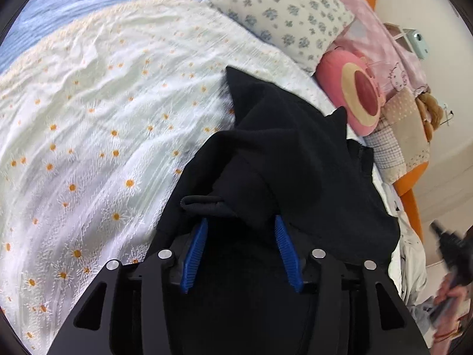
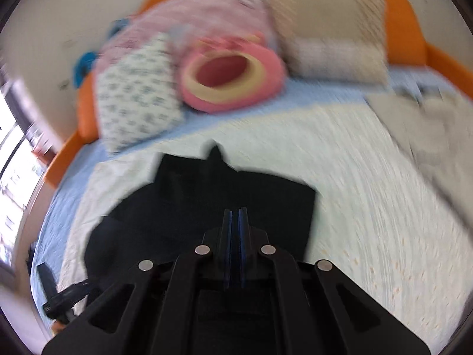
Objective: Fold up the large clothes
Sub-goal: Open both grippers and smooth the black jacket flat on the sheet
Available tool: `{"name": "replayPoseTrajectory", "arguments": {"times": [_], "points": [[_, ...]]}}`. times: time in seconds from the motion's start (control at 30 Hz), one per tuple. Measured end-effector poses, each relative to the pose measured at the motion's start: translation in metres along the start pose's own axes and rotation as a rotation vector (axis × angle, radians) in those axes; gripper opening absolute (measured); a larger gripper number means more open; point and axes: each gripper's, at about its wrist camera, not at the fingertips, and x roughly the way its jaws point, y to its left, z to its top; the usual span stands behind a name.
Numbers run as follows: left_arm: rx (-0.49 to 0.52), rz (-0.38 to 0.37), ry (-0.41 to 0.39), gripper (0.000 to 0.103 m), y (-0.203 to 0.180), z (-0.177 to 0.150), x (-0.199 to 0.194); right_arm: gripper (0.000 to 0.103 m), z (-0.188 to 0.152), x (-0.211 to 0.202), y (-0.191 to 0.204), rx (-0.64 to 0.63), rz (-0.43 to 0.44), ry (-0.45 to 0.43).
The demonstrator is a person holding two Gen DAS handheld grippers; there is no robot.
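no readable text, label, brand, number or sign shows in either view. the pink bedding [image 1: 387, 56] at the upper right of the left wrist view carries small cartoon figures, but no letters can be made out on it. the right wrist view is blurred throughout, so any print on the fabrics there is too smeared to read.

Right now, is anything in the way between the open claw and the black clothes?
No. The left claw is open with the black garment bunched right at its fingers, so nothing visible sits between them.
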Motion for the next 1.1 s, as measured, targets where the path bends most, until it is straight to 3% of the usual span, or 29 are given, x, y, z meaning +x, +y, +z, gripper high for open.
{"name": "replayPoseTrajectory", "arguments": {"times": [0.13, 0.3, 0.37, 0.4, 0.43, 0.47, 0.53, 0.67, 0.73, 0.83, 0.93, 0.97, 1.1], "points": [[0.027, 0.006, -0.005, 0.052, -0.006, -0.006, 0.000, 0.007, -0.032, 0.027, -0.039, 0.061, -0.021, 0.052], [0.005, -0.077, -0.041, 0.052, -0.017, -0.010, -0.030, 0.009, -0.042, 0.023, -0.036, 0.047, 0.035, 0.025], [0.016, -0.115, -0.071, 0.054, -0.029, -0.008, -0.044, 0.028, -0.042, 0.031, -0.027, 0.035, 0.039, 0.076], [0.029, -0.132, -0.092, 0.056, -0.038, -0.005, -0.051, 0.061, -0.043, 0.032, -0.021, 0.021, 0.042, 0.080], [0.050, -0.156, -0.119, 0.061, -0.049, 0.001, -0.059, 0.072, -0.044, 0.031, -0.010, -0.008, 0.058, 0.055], [0.066, -0.172, -0.135, 0.068, -0.058, 0.006, -0.063, 0.072, -0.044, 0.029, -0.003, -0.031, 0.071, 0.033], [0.111, -0.155, -0.167, 0.068, -0.078, 0.023, -0.063, 0.071, -0.046, 0.026, 0.023, -0.097, 0.074, -0.015], [0.121, -0.089, -0.121, 0.068, -0.093, 0.054, -0.023, 0.070, -0.046, 0.045, 0.061, -0.151, 0.064, 0.016], [0.090, -0.051, -0.099, 0.068, -0.087, 0.064, 0.001, 0.052, -0.049, 0.057, 0.071, -0.189, 0.011, 0.025], [0.064, -0.023, -0.106, 0.069, -0.073, 0.068, 0.022, 0.051, -0.051, 0.083, 0.066, -0.190, -0.054, 0.074], [0.050, 0.039, -0.058, 0.065, -0.053, 0.067, 0.053, 0.051, -0.057, 0.111, 0.047, -0.163, -0.089, 0.122], [0.055, 0.057, -0.051, 0.059, -0.047, 0.065, 0.060, 0.051, -0.059, 0.116, 0.043, -0.171, -0.082, 0.107], [0.144, 0.085, -0.130, 0.059, -0.048, 0.051, 0.066, 0.054, -0.068, 0.123, 0.053, -0.263, -0.146, 0.033]]}}
